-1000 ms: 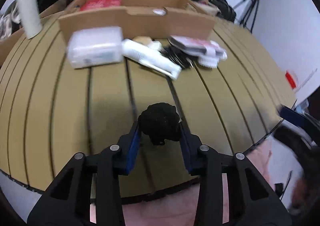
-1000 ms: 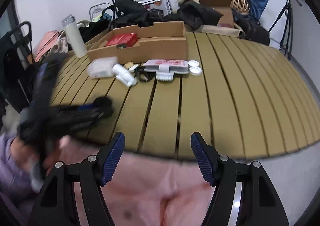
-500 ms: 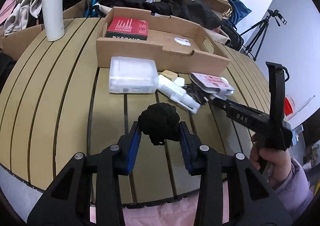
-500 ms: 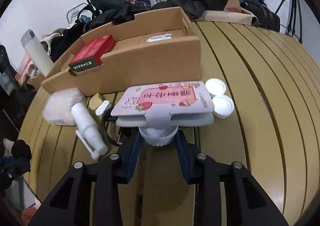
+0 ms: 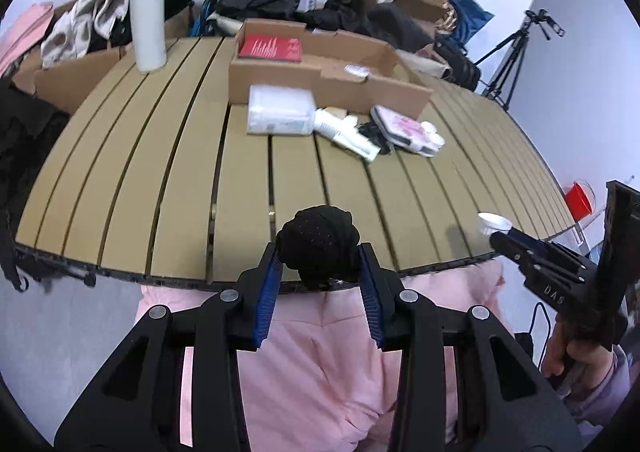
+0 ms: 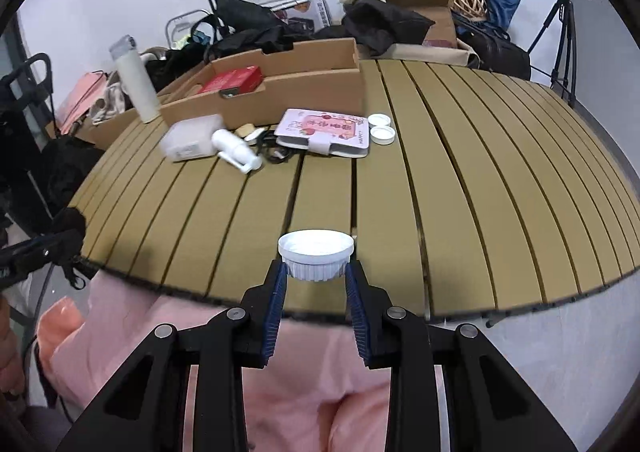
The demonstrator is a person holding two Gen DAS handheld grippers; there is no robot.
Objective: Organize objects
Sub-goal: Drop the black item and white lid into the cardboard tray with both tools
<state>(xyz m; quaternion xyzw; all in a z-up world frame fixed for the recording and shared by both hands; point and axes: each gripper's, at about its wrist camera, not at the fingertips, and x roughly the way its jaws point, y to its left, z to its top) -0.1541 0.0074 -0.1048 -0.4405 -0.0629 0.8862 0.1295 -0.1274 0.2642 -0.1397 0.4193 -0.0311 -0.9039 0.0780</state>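
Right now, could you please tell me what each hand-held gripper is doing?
Left hand-held gripper: closed on a black ball.
Right hand-held gripper: closed on a white cap.

Black knit ball point(image 5: 319, 244) – white ribbed cap point(image 6: 316, 254) – tan slatted table point(image 6: 480, 191)

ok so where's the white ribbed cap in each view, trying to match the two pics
Left wrist view: the white ribbed cap is small at the right edge, at the tip of the right gripper, over the table's near edge.
Right wrist view: the cap sits at lower centre, clamped in that gripper.
Shared landmark: the pink case in front of the cardboard tray.
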